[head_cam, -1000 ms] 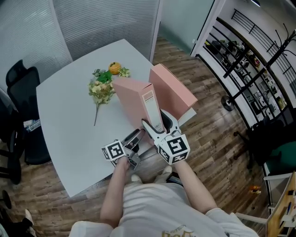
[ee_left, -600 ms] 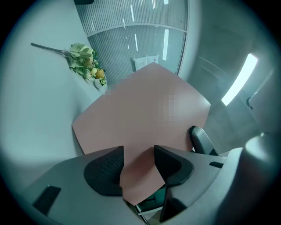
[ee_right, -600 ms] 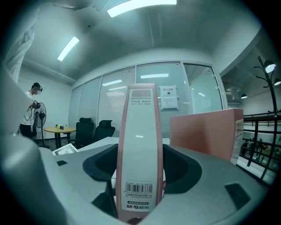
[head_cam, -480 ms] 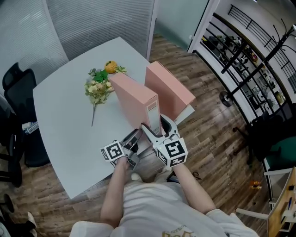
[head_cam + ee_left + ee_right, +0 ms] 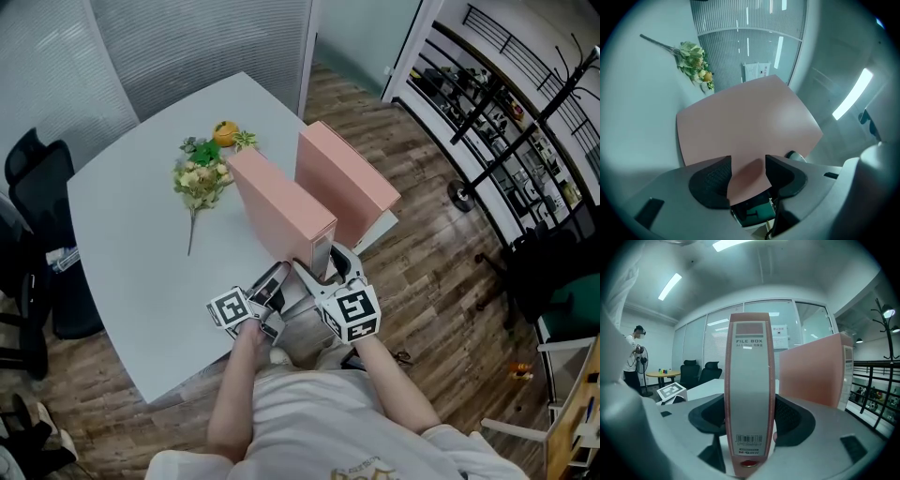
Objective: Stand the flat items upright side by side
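The right gripper (image 5: 323, 263) is clenching the label end of the near pink file box (image 5: 281, 211), a pad pressing on each side of the narrow spine. Low and to the left, the left gripper (image 5: 275, 278) is pointing at the broad pink side of the same box. Its jaws are opening with the lower corner of the box lying between them, and the pads seem to be easing off rather than squeezing.

This box is standing upright on the pale table (image 5: 141, 244), close to the near edge. Just beyond it a second pink file box (image 5: 345, 173) is standing upright too, roughly parallel, with a narrow gap between the two. Further back, a bunch of artificial flowers (image 5: 202, 178) is lying flat with a small orange ball (image 5: 225, 134) beside its head, well clear of both boxes.

By my reading, the step in hand is the setting down of the near box next to the far one, and the task is nearing its end, since both boxes are up on edge. The next move probably calls for the right claw to loosen gently so the tall, thin box is not dragged or tipped. Before that, a small push towards its neighbour may be wanted to close the gap.
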### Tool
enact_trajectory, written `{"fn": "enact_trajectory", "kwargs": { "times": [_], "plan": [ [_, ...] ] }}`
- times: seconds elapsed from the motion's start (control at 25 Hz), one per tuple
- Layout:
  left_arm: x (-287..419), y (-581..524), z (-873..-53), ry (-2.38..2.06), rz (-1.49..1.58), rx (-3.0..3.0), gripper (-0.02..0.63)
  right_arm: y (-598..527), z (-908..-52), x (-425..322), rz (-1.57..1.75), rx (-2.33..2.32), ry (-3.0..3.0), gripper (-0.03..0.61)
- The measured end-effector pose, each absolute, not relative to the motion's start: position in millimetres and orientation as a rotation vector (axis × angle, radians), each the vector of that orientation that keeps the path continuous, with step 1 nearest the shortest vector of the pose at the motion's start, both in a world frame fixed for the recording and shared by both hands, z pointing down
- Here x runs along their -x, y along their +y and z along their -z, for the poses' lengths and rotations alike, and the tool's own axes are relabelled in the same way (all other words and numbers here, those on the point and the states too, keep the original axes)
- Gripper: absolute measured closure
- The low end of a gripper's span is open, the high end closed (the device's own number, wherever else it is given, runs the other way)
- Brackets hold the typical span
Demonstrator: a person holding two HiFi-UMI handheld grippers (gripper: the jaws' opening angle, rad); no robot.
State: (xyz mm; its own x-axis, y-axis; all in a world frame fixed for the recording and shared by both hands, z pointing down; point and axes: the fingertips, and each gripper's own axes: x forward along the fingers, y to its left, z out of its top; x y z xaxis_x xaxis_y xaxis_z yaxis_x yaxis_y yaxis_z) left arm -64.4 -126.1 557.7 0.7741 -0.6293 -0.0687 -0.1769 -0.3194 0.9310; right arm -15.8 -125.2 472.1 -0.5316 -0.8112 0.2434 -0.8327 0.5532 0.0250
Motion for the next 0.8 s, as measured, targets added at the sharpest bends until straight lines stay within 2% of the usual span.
{"fn": "enact_trajectory", "kwargs": {
  "times": [0.8],
  "plan": [
    [53, -117, -572, -0.603, 0.461, -1.862, 0.407, -115, -506, 11, -0.184, -1.360, -2.519, 0.264]
  ]
}}
